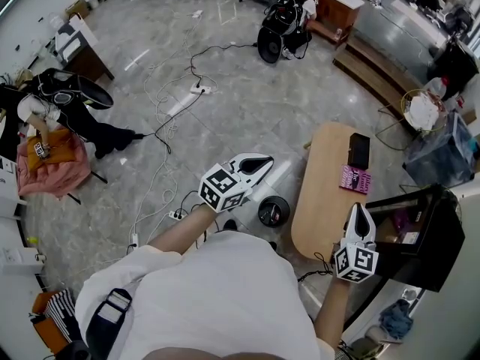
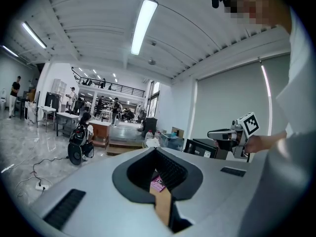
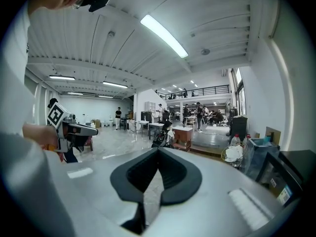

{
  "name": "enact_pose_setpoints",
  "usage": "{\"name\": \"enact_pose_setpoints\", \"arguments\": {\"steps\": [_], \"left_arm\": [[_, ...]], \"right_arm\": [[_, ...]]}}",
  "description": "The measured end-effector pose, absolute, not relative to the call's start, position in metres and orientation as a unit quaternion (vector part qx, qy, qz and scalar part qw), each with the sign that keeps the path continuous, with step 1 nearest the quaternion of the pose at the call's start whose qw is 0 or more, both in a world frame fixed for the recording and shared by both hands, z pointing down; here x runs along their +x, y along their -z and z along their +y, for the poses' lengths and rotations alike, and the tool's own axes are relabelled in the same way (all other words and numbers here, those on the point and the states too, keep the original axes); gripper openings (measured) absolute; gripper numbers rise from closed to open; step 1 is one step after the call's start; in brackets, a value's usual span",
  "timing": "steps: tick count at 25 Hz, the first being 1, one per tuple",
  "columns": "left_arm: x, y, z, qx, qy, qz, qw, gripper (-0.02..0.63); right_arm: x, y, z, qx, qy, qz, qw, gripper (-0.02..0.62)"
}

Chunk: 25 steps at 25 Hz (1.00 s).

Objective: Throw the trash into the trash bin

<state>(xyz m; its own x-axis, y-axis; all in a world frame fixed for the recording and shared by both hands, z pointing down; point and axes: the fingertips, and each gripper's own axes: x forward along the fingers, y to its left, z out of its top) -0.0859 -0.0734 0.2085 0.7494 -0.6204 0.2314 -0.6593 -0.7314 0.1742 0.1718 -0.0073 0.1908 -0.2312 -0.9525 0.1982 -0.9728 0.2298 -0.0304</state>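
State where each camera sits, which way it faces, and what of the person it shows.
Head view: on the head, facing steeply down; shows torso, left gripper, right gripper.
Left gripper view: on the left gripper, along its shut jaws over the wooden table; shows the right hand.
Right gripper view: on the right gripper, along shut jaws into the hall; shows the left hand.
Shared: head and left gripper views both show the pink packet.

The person wore a white short-sleeved shirt [image 1: 225, 298]. The left tongs [image 1: 264, 160] and right tongs [image 1: 359, 209] were white, black-lined inside, each bearing a cube [image 1: 222, 189] of black-and-white square markers.
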Motion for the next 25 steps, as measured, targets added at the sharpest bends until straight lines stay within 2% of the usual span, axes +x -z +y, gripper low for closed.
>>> {"name": "enact_pose_setpoints", "arguments": {"steps": [25], "left_arm": [[-0.089,-0.212,-0.084,0.928,-0.079,-0.344,0.123,0.006]], "right_arm": [[0.169,-0.19,-0.015,0.622,-0.071,-0.776,0.071,0.011]]}}
